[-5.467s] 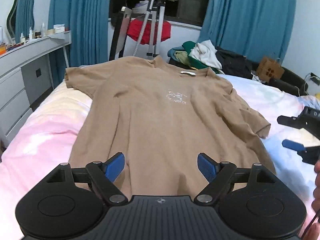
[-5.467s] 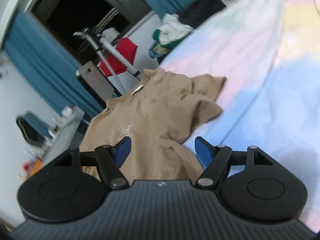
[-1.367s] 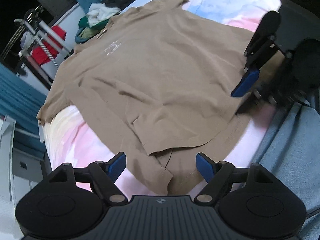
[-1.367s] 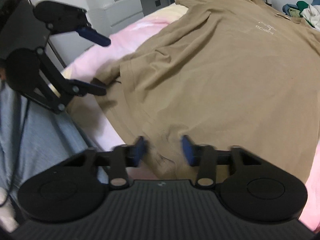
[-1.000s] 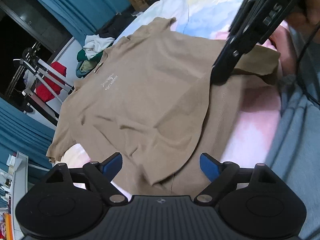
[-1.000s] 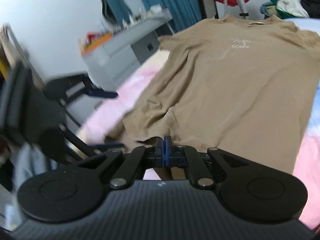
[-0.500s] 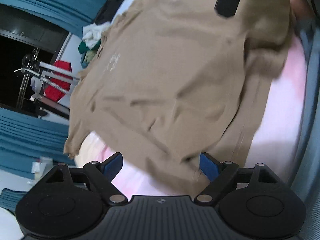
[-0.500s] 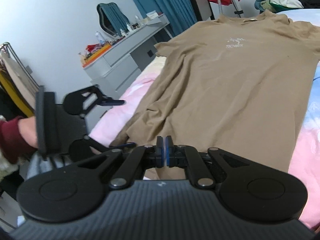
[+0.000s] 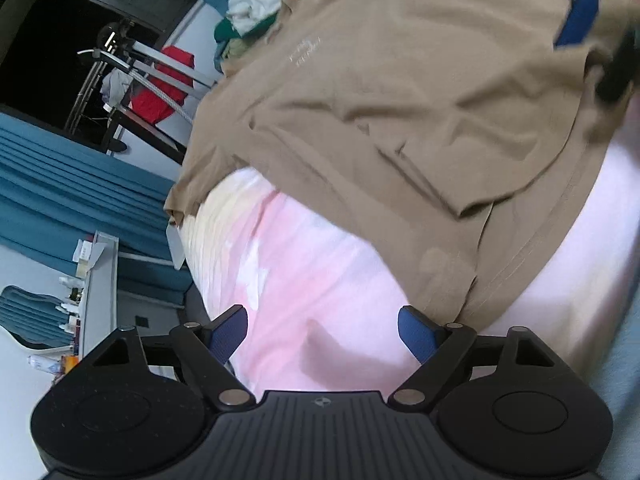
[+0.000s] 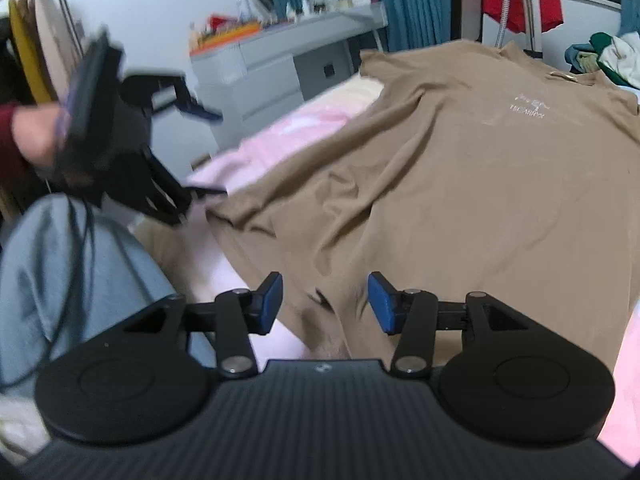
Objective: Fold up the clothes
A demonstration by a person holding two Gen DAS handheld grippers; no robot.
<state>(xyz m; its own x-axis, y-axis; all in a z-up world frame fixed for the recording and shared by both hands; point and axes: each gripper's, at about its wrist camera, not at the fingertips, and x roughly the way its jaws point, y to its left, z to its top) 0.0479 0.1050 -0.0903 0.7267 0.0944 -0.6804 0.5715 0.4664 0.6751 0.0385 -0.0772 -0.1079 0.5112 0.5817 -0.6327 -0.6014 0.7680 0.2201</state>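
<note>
A tan T-shirt (image 9: 400,92) lies spread on the pastel bedsheet (image 9: 320,280), chest print up, its near hem doubled over in a loose fold (image 10: 328,300). My right gripper (image 10: 324,302) hovers just over that fold. Its jaws are opening, and the blue pads (image 10: 380,304) stand apart without pressing the cloth. It also shows at the top right of the left wrist view as the right gripper (image 9: 596,48). My left gripper (image 9: 322,334) is open over bare pink sheet, left of the hem, with nothing between its fingers. The right wrist view shows this left gripper (image 10: 202,152) blurred beside the hem corner.
A grey dresser (image 10: 280,68) with clutter on top stands left of the bed. Blue curtains (image 9: 60,184), a drying rack with a red garment (image 9: 164,88) and a clothes pile (image 9: 244,12) lie beyond. A person's trouser leg (image 10: 60,272) and hand (image 10: 36,136) are at the bed's edge.
The right gripper's jaws, shut half a second ago, now stand apart over the hem fold. The left gripper has swung left, off the shirt and over the pink sheet.
</note>
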